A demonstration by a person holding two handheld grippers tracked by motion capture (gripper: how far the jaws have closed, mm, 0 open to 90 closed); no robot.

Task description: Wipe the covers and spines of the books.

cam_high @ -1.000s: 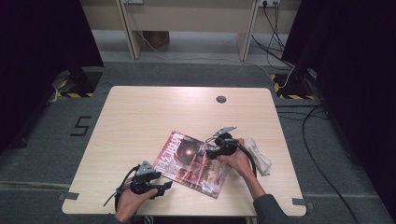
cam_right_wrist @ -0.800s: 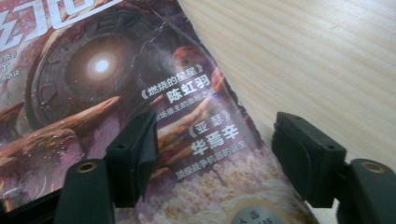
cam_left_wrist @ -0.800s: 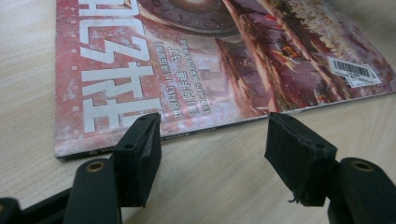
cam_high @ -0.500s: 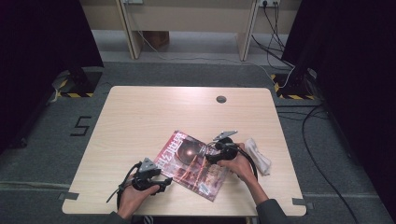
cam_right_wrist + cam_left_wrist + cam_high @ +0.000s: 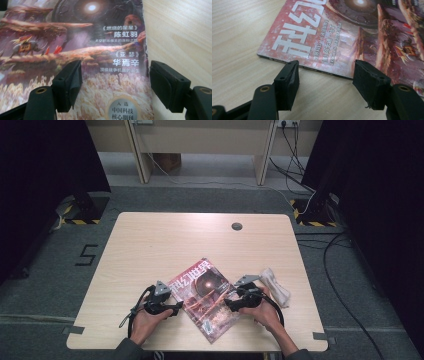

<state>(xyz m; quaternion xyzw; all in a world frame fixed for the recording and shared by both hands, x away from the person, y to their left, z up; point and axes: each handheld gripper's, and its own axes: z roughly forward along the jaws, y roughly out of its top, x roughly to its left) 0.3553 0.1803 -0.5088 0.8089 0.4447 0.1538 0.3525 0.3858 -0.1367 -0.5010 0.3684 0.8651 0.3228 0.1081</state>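
The glossy red-and-purple illustrated magazine (image 5: 204, 299) lies flat at the 6 o'clock edge of the light wooden table (image 5: 165, 242), with the left gripper (image 5: 172, 308) at its 9 o'clock, jaws open beside the spine, and the right gripper (image 5: 229, 303) at its 3 o'clock, jaws open over the cover's edge.

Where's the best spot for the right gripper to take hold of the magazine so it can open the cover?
Probably the cover's free edge on the magazine, approached from the right gripper's side. The spine faces the left gripper, and the book lies flat, so one finger must slide under the cover.
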